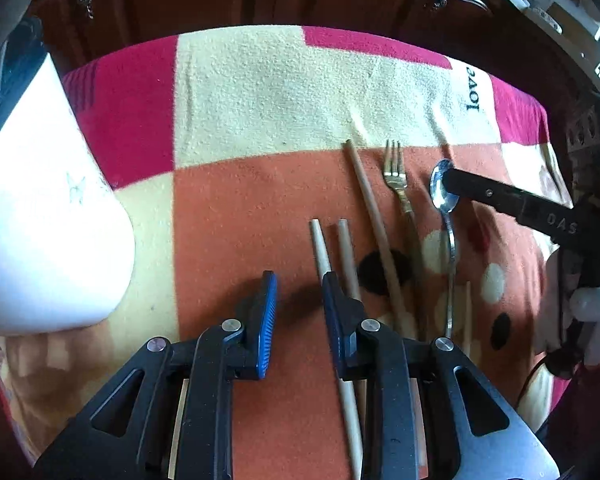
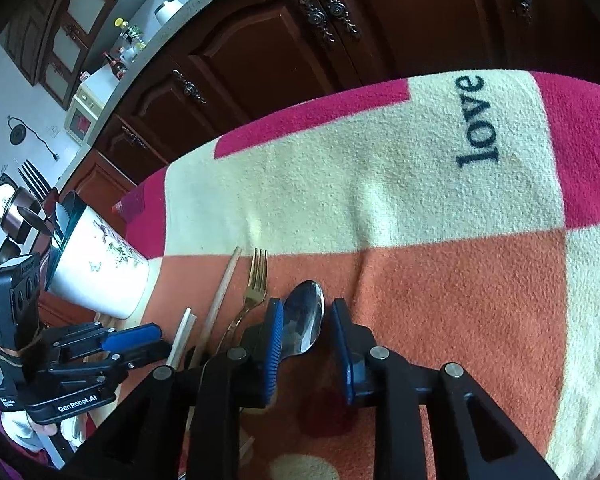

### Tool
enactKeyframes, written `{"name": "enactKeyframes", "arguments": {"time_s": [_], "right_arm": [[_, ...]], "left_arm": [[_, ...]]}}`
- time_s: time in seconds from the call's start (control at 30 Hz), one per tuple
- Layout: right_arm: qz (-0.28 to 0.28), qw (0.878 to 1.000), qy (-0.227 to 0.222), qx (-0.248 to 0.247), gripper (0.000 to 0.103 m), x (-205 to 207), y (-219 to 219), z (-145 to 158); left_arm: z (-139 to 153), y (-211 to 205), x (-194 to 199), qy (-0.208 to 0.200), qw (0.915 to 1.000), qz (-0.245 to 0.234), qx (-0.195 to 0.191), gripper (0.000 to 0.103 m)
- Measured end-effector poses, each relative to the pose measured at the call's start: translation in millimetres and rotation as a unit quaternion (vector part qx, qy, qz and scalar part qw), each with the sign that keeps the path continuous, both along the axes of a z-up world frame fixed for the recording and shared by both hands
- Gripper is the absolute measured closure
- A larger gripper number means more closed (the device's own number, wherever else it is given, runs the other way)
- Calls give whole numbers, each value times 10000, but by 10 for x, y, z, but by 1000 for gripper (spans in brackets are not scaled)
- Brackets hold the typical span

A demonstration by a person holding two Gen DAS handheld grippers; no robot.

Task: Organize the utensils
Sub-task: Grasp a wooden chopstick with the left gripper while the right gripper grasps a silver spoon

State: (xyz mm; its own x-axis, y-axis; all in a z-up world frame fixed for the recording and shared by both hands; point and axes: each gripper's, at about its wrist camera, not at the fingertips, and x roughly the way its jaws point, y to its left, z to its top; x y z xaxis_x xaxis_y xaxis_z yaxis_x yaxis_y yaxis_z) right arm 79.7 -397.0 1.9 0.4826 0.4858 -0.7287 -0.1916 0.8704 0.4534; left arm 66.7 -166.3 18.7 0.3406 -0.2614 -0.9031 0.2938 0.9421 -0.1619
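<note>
Several wooden chopsticks lie on the orange patch of the blanket, with a gold fork and a steel spoon to their right. My left gripper hovers open over bare blanket; two pale chopsticks run under its right finger, none between the pads. My right gripper is open with the spoon bowl lying between its jaws, a gap showing on the right side. The left wrist view shows the right gripper over the spoon bowl. Fork and chopstick lie left of it.
A white cup with a butterfly print stands at the left, also in the right wrist view. The blanket ends at dark wooden cabinets. A white-gloved hand holds the right gripper. The left gripper sits low left.
</note>
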Motion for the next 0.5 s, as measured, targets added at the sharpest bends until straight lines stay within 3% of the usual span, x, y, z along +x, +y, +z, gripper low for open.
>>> {"name": "enactKeyframes", "arguments": {"time_s": [0.33,0.4,0.43,0.5], "right_arm": [[100,9999,-21,-32,80,81,80,-6],[83,9999,-32,78,80,109,75,-29],[51,9999,-49,125,84,112,69,-40],[36,9999,-94,40,97,93,89,-50]], "left_arm": [[-5,-182,81,1,9996,-227,161,80],[-8,-166,124,55,9995,-251,157,87],[-17,-173,136,53,9995,-256,183,94],[-25,-151,138,45,9995,-301,67,97]]}}
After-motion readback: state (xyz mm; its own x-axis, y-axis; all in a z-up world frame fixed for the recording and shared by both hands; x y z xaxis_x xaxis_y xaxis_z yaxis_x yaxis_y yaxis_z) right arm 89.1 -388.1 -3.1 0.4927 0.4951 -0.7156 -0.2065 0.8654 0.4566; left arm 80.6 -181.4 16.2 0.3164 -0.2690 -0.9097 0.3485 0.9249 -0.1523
